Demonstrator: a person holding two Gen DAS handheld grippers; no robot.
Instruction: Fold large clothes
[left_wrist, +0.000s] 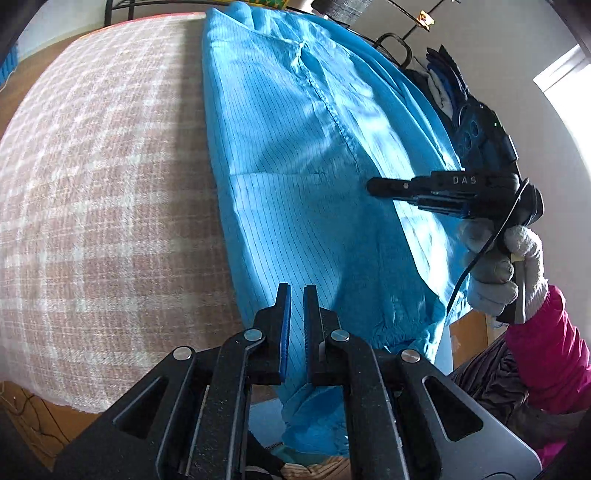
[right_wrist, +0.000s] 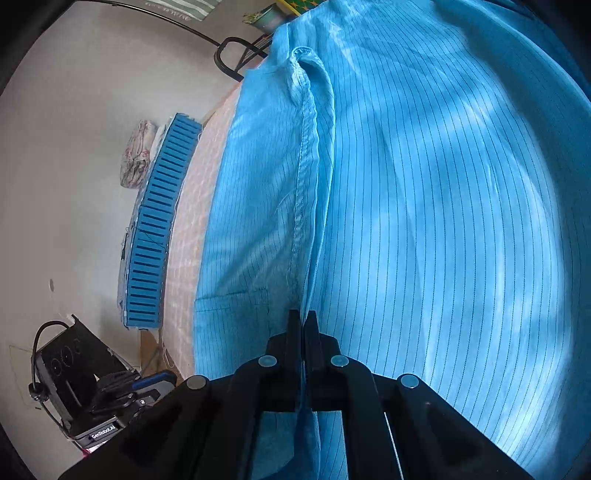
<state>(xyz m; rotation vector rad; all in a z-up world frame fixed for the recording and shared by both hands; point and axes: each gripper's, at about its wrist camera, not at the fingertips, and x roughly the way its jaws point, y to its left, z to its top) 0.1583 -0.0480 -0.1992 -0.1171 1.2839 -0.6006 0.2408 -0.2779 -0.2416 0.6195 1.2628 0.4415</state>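
A large blue pinstriped garment (left_wrist: 295, 177) lies along the right side of a pink plaid bed cover (left_wrist: 103, 177). My left gripper (left_wrist: 296, 291) is nearly shut, with the garment's near end running between its fingers. My right gripper (right_wrist: 303, 317) is shut on a fold of the garment (right_wrist: 424, 221) along its seam. In the left wrist view the right gripper (left_wrist: 373, 184) shows side-on over the cloth's right edge, held by a gloved hand (left_wrist: 506, 266).
A blue slatted panel (right_wrist: 155, 229) lies along the bed's far edge by the wall. A black device with a cable (right_wrist: 70, 373) sits low by the floor. A black metal rack (left_wrist: 399, 48) stands behind the bed.
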